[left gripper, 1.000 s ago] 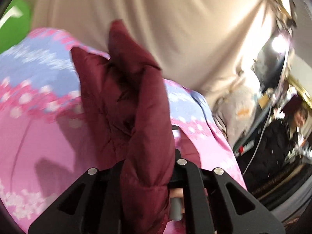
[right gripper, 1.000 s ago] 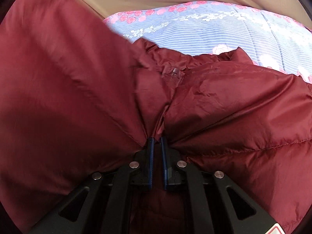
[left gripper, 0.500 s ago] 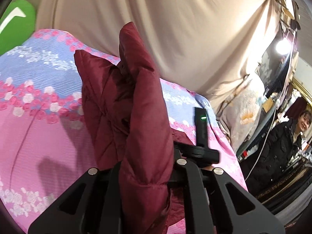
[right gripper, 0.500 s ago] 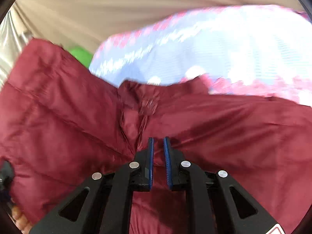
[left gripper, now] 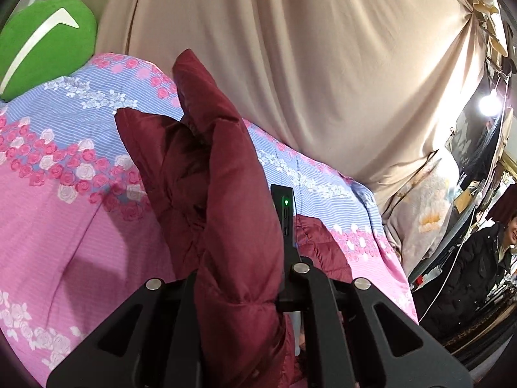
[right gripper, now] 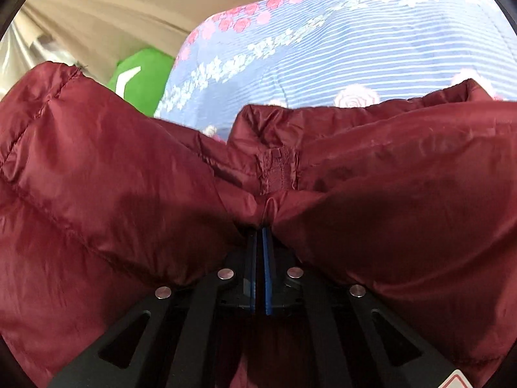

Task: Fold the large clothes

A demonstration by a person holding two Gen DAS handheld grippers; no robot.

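A beige draped curtain (left gripper: 290,64) backs a bed spread with a pink and blue rose-patterned quilt (left gripper: 64,194), where a dark red padded jacket (right gripper: 387,194) lies bunched across the near part of the cover. A green plush cushion (left gripper: 42,42) sits at the quilt's far corner against the curtain. At the right edge of the left wrist view, a person in a dark coat (left gripper: 468,274) stands among clutter beside a bare light bulb (left gripper: 489,105). The left gripper (left gripper: 239,278) pinches a thick upright fold of the jacket between its fingers. The right gripper (right gripper: 260,229) has just been closing, its blue-edged fingers pressed almost together on a gathered pinch of jacket fabric near a small stitched tab (right gripper: 278,169).
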